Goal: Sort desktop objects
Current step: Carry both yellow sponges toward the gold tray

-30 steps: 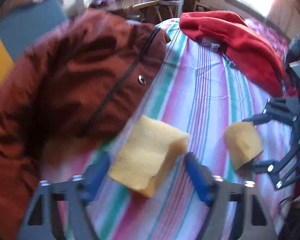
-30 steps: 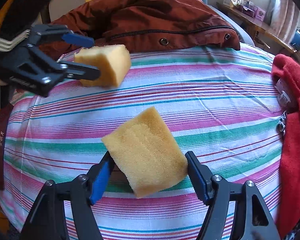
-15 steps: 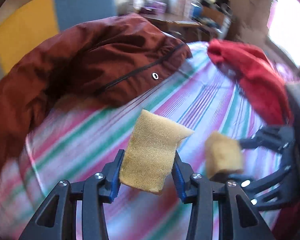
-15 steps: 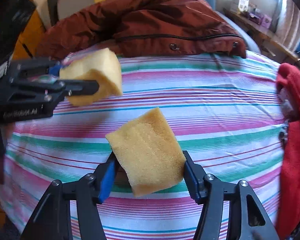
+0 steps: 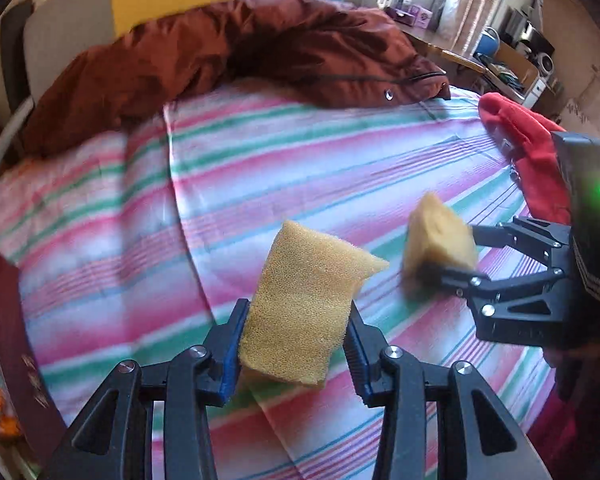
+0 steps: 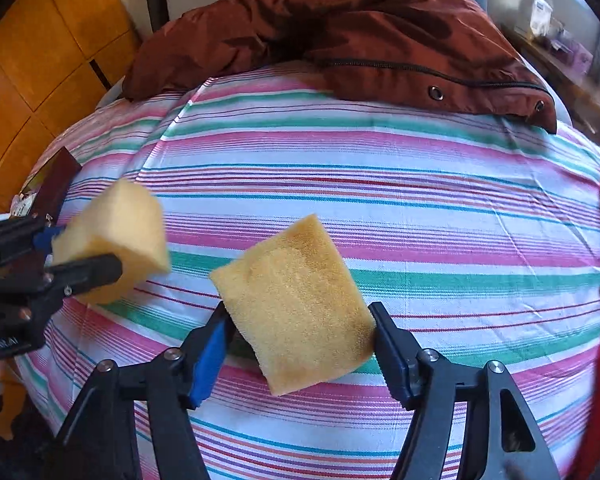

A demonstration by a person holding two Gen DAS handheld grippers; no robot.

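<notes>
Left gripper [image 5: 294, 338] was clamped on a yellow sponge [image 5: 306, 304], both blue pads pressed into its sides; sponge stood tilted, its upper right corner flared out past the jaw. It was held clear above the striped cloth [image 5: 260, 184]. Lower edge of the sponge sat between the fingers, its contact with the pads partly hidden.

Right gripper [image 6: 300, 344] was clamped on a second yellow sponge [image 6: 296, 304], turned corner-up, held above the same striped cloth [image 6: 380, 208]. The right pad was mostly hidden behind the sponge; only the left blue pad showed plainly.

Cross-check: in the left wrist view the right gripper [image 5: 444, 252] appeared at the right edge with the second yellow sponge [image 5: 436, 240], motion-blurred, outline soft. In the right wrist view the left gripper [image 6: 84, 252] entered from the left edge, its body cut off by the frame, with the yellow sponge [image 6: 116, 240] blurred too.

A rust-brown jacket [image 6: 340, 40] lay across the far side of the cloth, zipper and snaps visible. A red garment [image 5: 528, 160] lay at the right, partly hidden behind the right gripper's body. A dark maroon flat object [image 5: 16, 344] at the left edge was cut off; could not identify it.
</notes>
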